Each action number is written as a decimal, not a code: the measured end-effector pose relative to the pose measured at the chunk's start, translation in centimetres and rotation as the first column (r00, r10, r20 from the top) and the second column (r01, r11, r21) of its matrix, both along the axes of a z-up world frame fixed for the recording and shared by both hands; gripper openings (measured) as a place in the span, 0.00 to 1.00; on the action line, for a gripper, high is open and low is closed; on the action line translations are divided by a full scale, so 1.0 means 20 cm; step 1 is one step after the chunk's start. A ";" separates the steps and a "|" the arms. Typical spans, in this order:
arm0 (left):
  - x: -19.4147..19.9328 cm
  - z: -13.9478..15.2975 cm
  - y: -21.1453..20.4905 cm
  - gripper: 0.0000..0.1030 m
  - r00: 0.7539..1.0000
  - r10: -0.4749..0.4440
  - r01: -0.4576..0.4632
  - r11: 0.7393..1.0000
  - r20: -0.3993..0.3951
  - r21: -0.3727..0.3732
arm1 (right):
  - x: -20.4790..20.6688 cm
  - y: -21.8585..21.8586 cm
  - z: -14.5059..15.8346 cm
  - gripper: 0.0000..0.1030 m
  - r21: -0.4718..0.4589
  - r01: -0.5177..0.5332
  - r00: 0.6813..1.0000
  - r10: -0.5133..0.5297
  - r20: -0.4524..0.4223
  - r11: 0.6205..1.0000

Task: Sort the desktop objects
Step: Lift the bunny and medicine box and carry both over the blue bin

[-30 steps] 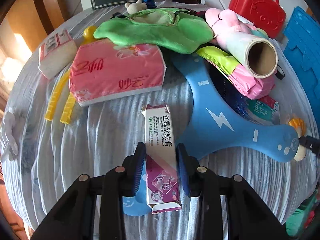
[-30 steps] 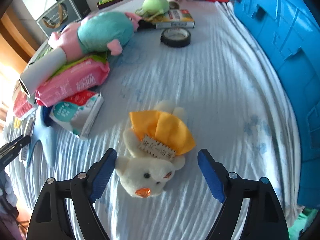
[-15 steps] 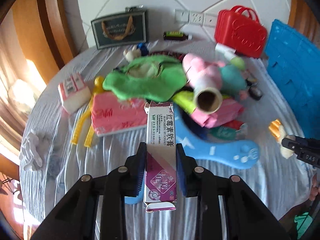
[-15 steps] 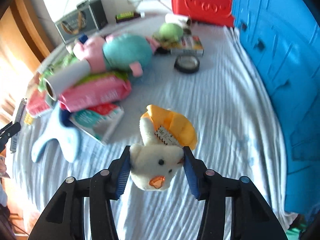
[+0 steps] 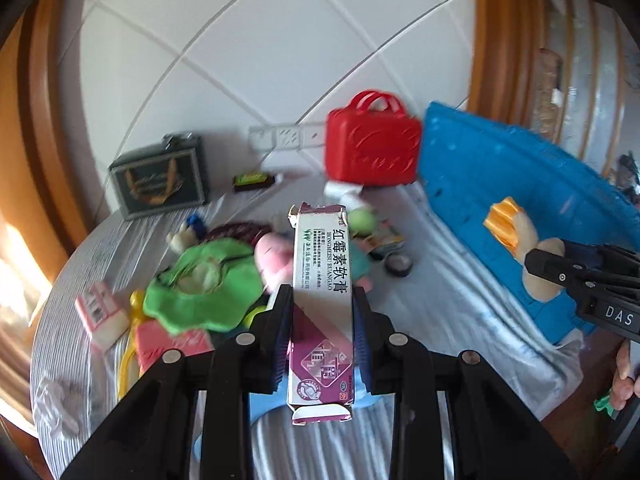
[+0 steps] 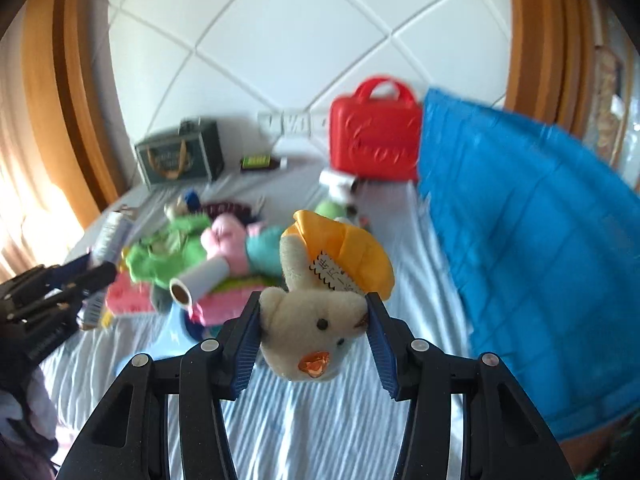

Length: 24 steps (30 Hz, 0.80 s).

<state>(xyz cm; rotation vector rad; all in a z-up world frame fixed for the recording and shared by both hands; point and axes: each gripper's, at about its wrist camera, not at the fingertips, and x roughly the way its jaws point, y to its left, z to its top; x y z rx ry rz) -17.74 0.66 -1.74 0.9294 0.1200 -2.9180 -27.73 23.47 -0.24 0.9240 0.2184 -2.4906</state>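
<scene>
My left gripper (image 5: 322, 328) is shut on a white and purple ointment box (image 5: 322, 304) and holds it upright, high above the table. My right gripper (image 6: 314, 332) is shut on a cream plush duck with a yellow cape (image 6: 316, 320), also lifted off the table. The duck (image 5: 520, 240) and the right gripper (image 5: 560, 268) show at the right of the left wrist view, in front of the blue bin (image 5: 520, 200). The left gripper (image 6: 80, 276) with the box shows at the left of the right wrist view.
On the striped tablecloth (image 6: 320, 420) lie a green cloth (image 5: 200, 284), pink tissue pack (image 5: 168, 340), pink and teal plush (image 6: 240, 244), cardboard tube (image 6: 200, 280) and blue paddle (image 6: 172, 340). A red case (image 6: 374, 144) and dark box (image 6: 180, 158) stand by the wall. The blue bin (image 6: 520, 240) is right.
Both grippers have risen well above the table with their loads. The views now tilt up and show the wall. The right gripper closed on the duck a second ago.
</scene>
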 end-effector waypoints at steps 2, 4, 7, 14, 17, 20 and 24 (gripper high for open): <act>-0.02 0.07 0.09 0.27 0.999 -0.033 0.032 0.999 -0.027 -0.014 | 0.03 0.05 0.08 0.47 -0.012 0.022 0.999 -0.022 -0.039 1.000; -0.04 0.14 0.18 0.27 0.996 -0.071 0.070 0.997 -0.057 -0.024 | 0.04 0.11 0.16 0.47 -0.031 0.047 0.996 -0.049 -0.073 0.998; -0.07 0.24 0.34 0.27 0.988 -0.113 0.109 0.993 -0.101 -0.049 | 0.05 0.24 0.26 0.47 -0.057 0.080 0.988 -0.086 -0.129 0.995; -0.20 0.45 0.87 0.27 0.963 -0.187 0.174 0.981 -0.196 -0.081 | 0.00 0.70 0.48 0.47 -0.117 0.153 0.953 -0.178 -0.246 0.981; -0.28 0.53 1.14 0.27 0.954 -0.196 0.185 0.980 -0.225 -0.069 | -0.08 0.95 0.53 0.47 -0.111 0.173 0.939 -0.198 -0.280 0.979; -0.36 0.58 1.42 0.27 0.950 -0.208 0.199 0.978 -0.232 -0.063 | -0.16 1.21 0.54 0.47 -0.087 0.204 0.926 -0.221 -0.305 0.975; -0.45 0.61 1.81 0.27 0.950 -0.228 0.216 0.973 -0.212 -0.078 | -0.30 1.52 0.51 0.47 -0.043 0.259 0.911 -0.259 -0.322 0.965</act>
